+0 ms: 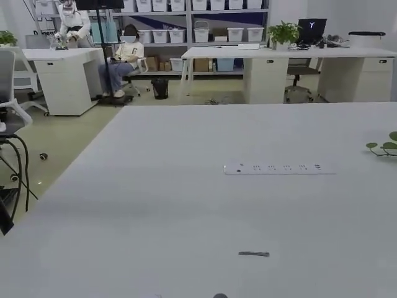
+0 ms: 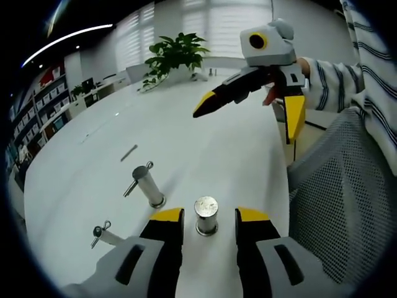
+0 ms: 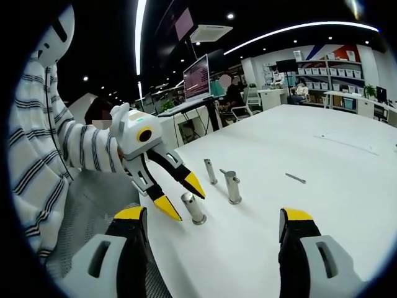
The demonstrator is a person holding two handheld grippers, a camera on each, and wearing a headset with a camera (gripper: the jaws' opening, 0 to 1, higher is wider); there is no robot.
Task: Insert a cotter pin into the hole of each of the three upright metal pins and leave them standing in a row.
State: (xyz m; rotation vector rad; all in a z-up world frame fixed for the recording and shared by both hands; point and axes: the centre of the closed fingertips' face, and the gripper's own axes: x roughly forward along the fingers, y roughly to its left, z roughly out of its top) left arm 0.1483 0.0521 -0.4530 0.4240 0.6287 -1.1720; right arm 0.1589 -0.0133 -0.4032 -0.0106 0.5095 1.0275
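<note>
Three upright metal pins stand in a row near the table's edge. The nearest pin [image 2: 206,215] has a bare top and stands between the jaws of my left gripper [image 2: 209,216], which is open and not touching it. The middle pin [image 2: 149,184] and the far pin [image 2: 102,234] each carry a cotter pin through the top. A loose cotter pin [image 2: 129,153] lies flat farther out on the table [image 1: 254,254]. My right gripper [image 3: 214,217] hovers open and empty above the table. It looks at the left gripper [image 3: 185,200], the bare pin [image 3: 193,208] and the other two pins [image 3: 232,186].
A white power strip [image 1: 280,168] lies mid-table. A potted plant [image 2: 173,53] stands at the far end, its leaves [image 1: 386,146] at the right edge. The table's edge and a mesh chair [image 2: 347,205] are close to the pins. People sit at desks beyond.
</note>
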